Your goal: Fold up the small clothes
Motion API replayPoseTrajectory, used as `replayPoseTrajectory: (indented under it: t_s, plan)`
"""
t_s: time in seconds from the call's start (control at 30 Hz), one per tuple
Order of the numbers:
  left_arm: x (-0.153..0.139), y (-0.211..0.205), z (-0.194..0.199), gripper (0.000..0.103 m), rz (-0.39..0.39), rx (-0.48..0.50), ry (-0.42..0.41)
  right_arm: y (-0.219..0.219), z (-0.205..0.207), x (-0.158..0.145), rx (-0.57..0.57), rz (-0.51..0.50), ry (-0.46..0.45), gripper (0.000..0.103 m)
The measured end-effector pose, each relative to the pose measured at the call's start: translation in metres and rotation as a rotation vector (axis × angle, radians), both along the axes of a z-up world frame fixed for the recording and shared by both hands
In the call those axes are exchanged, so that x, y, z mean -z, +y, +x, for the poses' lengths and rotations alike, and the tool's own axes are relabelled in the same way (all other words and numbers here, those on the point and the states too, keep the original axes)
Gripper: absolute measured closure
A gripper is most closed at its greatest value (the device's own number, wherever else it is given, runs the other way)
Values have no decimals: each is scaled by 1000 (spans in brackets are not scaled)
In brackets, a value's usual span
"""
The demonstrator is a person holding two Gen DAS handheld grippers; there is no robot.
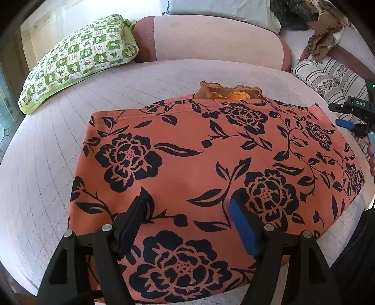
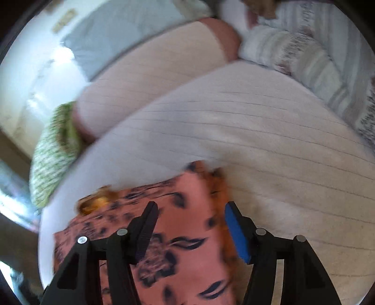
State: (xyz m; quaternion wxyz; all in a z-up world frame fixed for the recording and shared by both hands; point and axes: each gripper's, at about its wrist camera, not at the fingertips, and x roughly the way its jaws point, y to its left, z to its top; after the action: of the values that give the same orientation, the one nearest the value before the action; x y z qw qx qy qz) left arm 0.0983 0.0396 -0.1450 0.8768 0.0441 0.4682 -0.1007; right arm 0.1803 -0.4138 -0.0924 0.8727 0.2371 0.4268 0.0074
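Garment (image 1: 211,169): one piece, salmon-orange with black peony and leaf print, lying flat and smooth on the pale quilted bed (image 1: 46,164). Stitched hem along the far edge. Near edge runs under the left gripper. Left side straight; right side angles outward toward the bed's edge. A second, smaller item, an orange-brown knit (image 1: 228,92) with a scalloped rim, peeks out from behind the far hem, touching it.

Count, left to right in the left view: one green checked pillow (image 1: 79,58) at far left, one pink bolster (image 1: 211,40) across the head of the bed, one white pillow (image 1: 222,11) behind it, one striped roll (image 1: 332,77) at right, one brown frilled cloth (image 1: 325,40) above that.

Left gripper (image 1: 189,201): low over the garment's near half, pointing across it, fingers spread wide, nothing between them. One pad black, the other blue (image 1: 241,225).

Right gripper (image 2: 189,211): seen from the left view at the far right edge, off the garment's right side. Its own view is motion-blurred; fingers spread apart, empty, hanging over the garment's right portion, the blue pad (image 2: 236,232) over the cloth's edge where it meets bare bed. Contact with the fabric cannot be told for either gripper.
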Motion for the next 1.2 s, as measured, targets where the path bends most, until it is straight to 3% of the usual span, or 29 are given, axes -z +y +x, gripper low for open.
replayPoseTrajectory:
  t_s: [0.03,0.1,0.2,0.33,0.5,0.63,0.7,0.83,0.93,1.0,1.07,1.2]
  plan:
    - [0,0,0,28,-2,-2,2,3,5,12,-49,11,41,29]
    - [-3,2,-1,28,-11,-6,10,-14,11,49,-30,54,192,32]
    - [-12,5,-9,28,-22,-1,-12,-37,-16,23,77,188,121,33]
    - [-18,5,-9,28,-58,-28,-24,-38,-73,-7,100,242,19,24]
    - [-25,-8,-11,28,-64,1,-44,-15,-146,28,120,418,89,24]
    - [-26,-17,-12,28,-57,23,-37,-3,-162,60,186,492,164,24]
    - [-29,-18,-13,28,-52,18,-42,-7,-153,68,238,546,136,24]
    - [-35,-14,-15,28,-58,-16,-50,-17,-142,62,290,555,79,24]
    - [-35,-11,-13,27,-56,-34,-52,-15,-142,46,289,496,26,24]
    - [-32,-11,-10,27,-54,-40,-35,-12,-138,49,269,457,62,24]
    - [-29,-12,-7,27,-52,-42,-22,-12,-131,58,278,498,111,24]
    - [-33,-15,-6,27,-60,-38,-41,-10,-126,43,267,473,57,24]
